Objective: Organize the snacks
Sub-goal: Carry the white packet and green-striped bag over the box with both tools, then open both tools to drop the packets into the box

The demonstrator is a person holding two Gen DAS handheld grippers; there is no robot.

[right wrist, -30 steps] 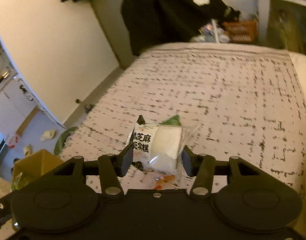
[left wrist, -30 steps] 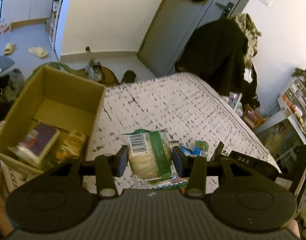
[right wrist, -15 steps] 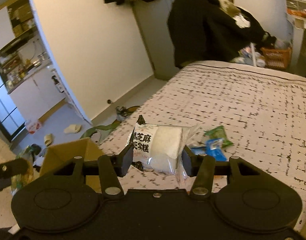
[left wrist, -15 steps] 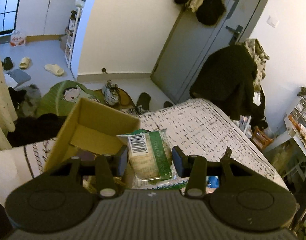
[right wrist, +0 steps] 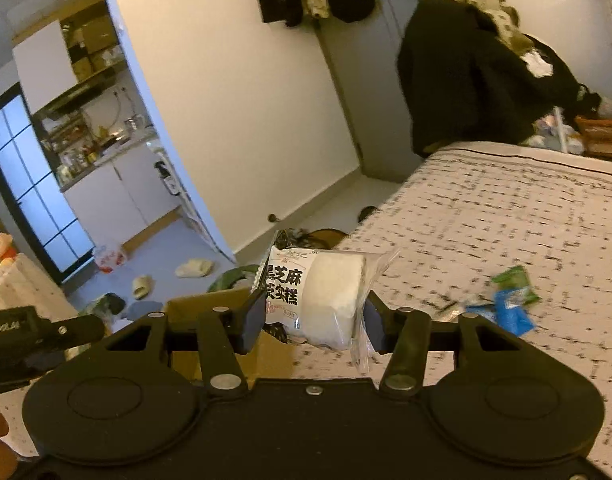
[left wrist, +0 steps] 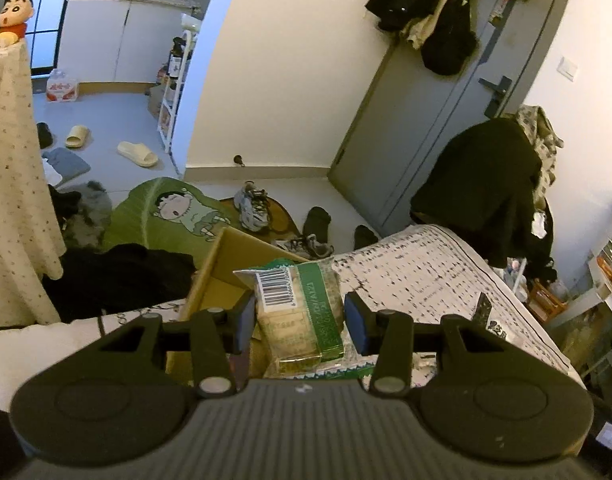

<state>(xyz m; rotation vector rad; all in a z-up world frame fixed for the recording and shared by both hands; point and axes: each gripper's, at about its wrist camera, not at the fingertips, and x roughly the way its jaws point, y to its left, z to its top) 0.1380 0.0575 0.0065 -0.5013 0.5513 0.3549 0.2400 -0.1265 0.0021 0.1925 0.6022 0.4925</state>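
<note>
My left gripper point(left wrist: 300, 318) is shut on a green-and-clear snack packet point(left wrist: 302, 312) with a barcode, held in the air over the near corner of an open cardboard box point(left wrist: 226, 276). In the right wrist view my right gripper point(right wrist: 313, 316) is shut on a clear packet holding a white cake point(right wrist: 325, 298) with black print, lifted above the bed edge. The cardboard box point(right wrist: 210, 304) shows just behind its left finger. Green and blue snack packets point(right wrist: 509, 298) lie on the patterned bedspread point(right wrist: 505, 216) to the right. The left gripper's body point(right wrist: 34, 330) juts in at the far left.
The box stands on the bed's left corner beside a drop to the floor with a green cartoon mat point(left wrist: 166, 212), shoes point(left wrist: 252, 206) and dark clothes point(left wrist: 118, 276). A chair piled with a black coat point(left wrist: 481, 188) stands at the bed's far end near a grey door point(left wrist: 433, 116).
Both grippers have swung left and risen with their packets still gripped. The box has slid from the left side to right under the left gripper, and the kitchen doorway has come into view.
</note>
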